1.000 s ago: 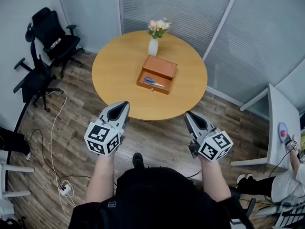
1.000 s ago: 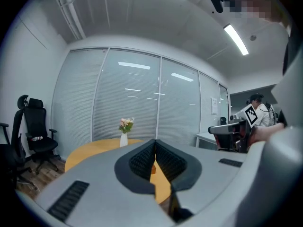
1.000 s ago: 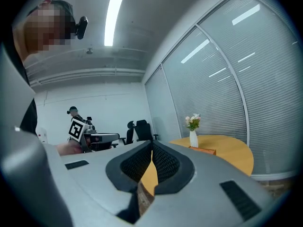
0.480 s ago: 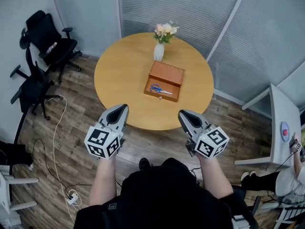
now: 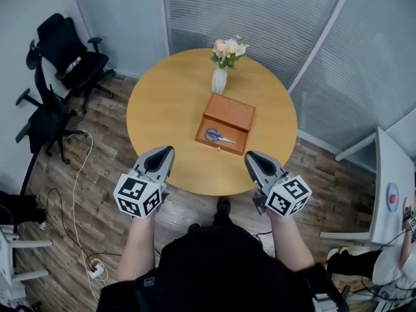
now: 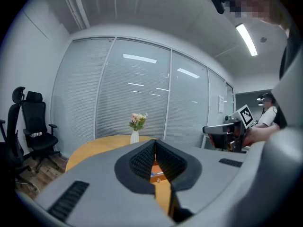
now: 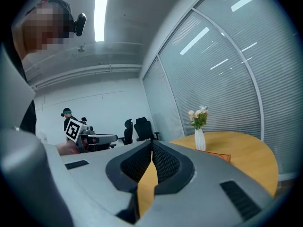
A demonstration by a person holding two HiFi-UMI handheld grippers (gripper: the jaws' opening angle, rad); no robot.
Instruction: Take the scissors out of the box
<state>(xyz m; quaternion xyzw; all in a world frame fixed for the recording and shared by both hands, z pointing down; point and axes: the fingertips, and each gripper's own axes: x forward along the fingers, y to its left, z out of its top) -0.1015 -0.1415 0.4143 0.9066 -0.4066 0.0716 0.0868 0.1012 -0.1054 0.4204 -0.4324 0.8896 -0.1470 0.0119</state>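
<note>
From above, the scissors (image 5: 218,136) read small: blue handles and pale blades lying in the tray of the open wooden box (image 5: 229,112), its lid raised on the upper side; finer detail cannot be made out. The box sits right of centre on the round bench (image 5: 153,109), just below the white vase (image 5: 220,81) of flowers (image 5: 228,47). In the left gripper view only a sliver of the box shows through the slit beneath the fingertips. In the right gripper view just the box's outer edge shows beside the vase, its inside hidden. The marker cubes (image 5: 138,195) cover the spots where the forearms (image 5: 140,246) meet the grippers. A second person (image 5: 390,265) at the lower right corner is cut off by the frame edge. The left gripper (image 5: 167,152), lower left, and the right gripper (image 5: 251,156), lower right of centre, overlap the bench's near rim in the picture, well apart from the box. The left fingers (image 6: 142,161) are pressed together at the tips with nothing between them. The right fingers (image 7: 162,162) are likewise closed and empty.
</note>
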